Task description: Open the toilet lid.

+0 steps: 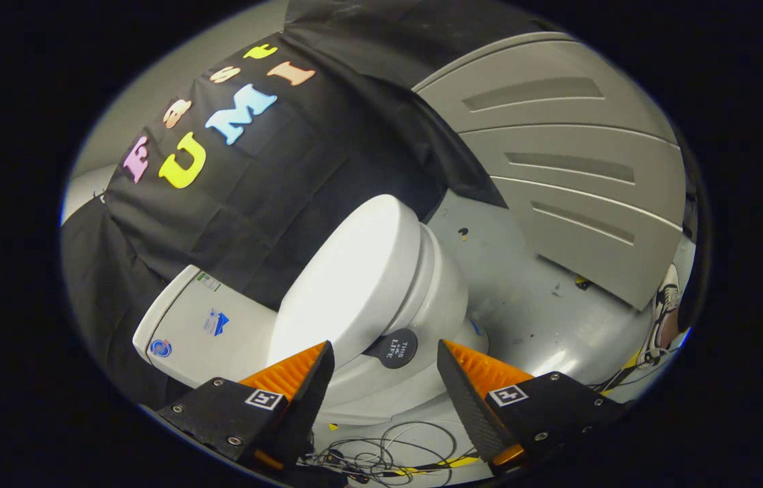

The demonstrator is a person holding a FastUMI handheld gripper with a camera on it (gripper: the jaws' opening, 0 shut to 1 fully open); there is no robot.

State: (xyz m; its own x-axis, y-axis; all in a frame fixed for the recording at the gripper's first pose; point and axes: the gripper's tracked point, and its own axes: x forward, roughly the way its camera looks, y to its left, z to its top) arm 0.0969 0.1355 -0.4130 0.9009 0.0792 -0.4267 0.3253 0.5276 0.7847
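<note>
Looking along the gripper (385,379), its fingers spread wide with nothing between them. A white toilet sits just beyond, its lid (347,285) lying closed at twelve o'clock from the tips. The tank (212,332) lies at ten o'clock, tangled cables (381,454) at six on the floor (530,298).

Staged test booth, not a real bathroom. White toilet (381,298) w/ lid (347,285) down sits just ahead of the jaws on a bare grey painted floor (524,285), no tiles or plumbing. Black cloth (300,176) draped as wall beyond it. Grey moulded panels (558,169) lean off to one side. Loose cables (381,451) and yellow-black tape (452,463) on floor below the jaws.
</note>
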